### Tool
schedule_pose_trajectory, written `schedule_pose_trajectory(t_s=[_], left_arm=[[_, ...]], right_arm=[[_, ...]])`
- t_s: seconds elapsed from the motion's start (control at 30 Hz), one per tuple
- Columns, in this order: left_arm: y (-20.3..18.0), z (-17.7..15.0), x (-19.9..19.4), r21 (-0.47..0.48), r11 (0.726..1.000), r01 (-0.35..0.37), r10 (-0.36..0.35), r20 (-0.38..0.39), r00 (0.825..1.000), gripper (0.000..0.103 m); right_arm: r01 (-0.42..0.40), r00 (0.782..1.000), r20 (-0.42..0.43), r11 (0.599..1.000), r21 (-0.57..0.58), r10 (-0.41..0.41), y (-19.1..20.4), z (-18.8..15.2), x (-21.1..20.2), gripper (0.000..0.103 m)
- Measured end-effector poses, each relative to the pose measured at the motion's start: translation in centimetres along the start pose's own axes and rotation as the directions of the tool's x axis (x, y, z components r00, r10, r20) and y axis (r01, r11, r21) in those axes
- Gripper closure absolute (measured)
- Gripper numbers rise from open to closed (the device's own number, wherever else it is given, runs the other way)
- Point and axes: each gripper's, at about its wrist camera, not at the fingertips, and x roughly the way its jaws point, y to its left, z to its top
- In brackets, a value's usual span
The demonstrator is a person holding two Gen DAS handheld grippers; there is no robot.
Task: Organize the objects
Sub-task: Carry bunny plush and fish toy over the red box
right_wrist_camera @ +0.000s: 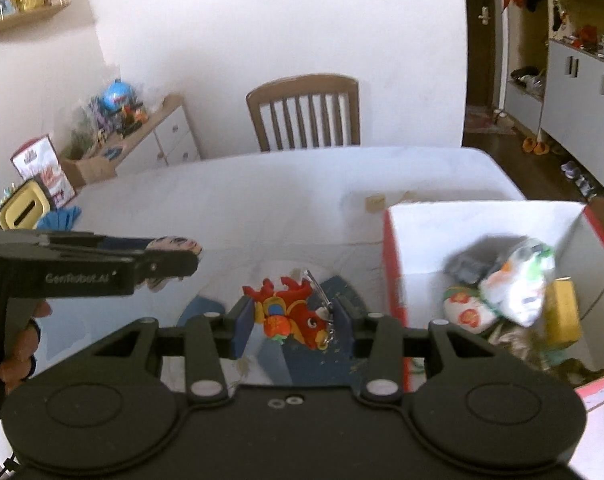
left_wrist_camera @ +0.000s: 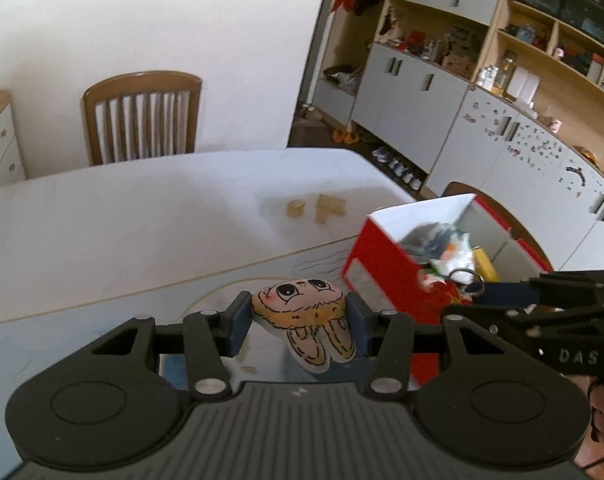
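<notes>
My left gripper [left_wrist_camera: 297, 322] is shut on a small flat cartoon-face plush [left_wrist_camera: 306, 316], held above the white table [left_wrist_camera: 141, 216]. It also shows at the left of the right wrist view [right_wrist_camera: 173, 256] with the plush [right_wrist_camera: 177, 245] at its tip. My right gripper [right_wrist_camera: 291, 320] is shut on a red dragon keychain plush [right_wrist_camera: 289, 312], held just left of an open red-and-white box [right_wrist_camera: 394, 280] that holds several soft toys [right_wrist_camera: 518, 284]. In the left wrist view the right gripper [left_wrist_camera: 490, 294] reaches in from the right, next to the box [left_wrist_camera: 382, 256].
A wooden chair [right_wrist_camera: 304, 112] stands behind the table. A drawing mat [right_wrist_camera: 338, 292] lies under the grippers. A yellow container [right_wrist_camera: 21, 210] and a blue object [right_wrist_camera: 61, 216] sit at the table's left. Tan stains [left_wrist_camera: 318, 206] mark the tabletop. Shelving [left_wrist_camera: 502, 80] fills the right.
</notes>
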Motion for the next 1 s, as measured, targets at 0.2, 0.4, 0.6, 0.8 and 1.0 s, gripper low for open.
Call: schedule_pose_trajectory(t_s=[0.2,0.4,0.6,0.8,1.0], left_arm=[[-3.9,1.0,0.1,0.060,0.998,0.016,-0.017,0.011,1.000,0.053],[-8.1,1.9,1.4,0.113,0.993,0.040,-0.041,0.008,0.999,0.053],[-11.9,2.3,3.7,0.152,0.987,0.056,-0.055,-0.012,0.998,0.053],[-14.9,2.6,6.3,0.165,0.984,0.066,-0.060,-0.039,0.997,0.053],[-17.8,2.4,9.6,0.185,0.980,0.071,-0.060,-0.068,0.996,0.053]], right_arm=[[0.012,0.999,0.043,0.999,0.033,-0.014,-2.8,0.2,-2.2,0.062],[0.035,0.997,0.067,0.998,0.045,-0.038,-6.1,0.4,-3.8,0.062],[0.058,0.995,0.072,0.996,0.073,-0.063,-10.0,0.0,-4.8,0.062],[0.082,0.994,0.067,0.992,0.096,-0.089,-14.1,-0.5,-5.5,0.062],[0.107,0.993,0.046,0.990,0.091,-0.111,-17.7,-1.0,-5.3,0.063]])
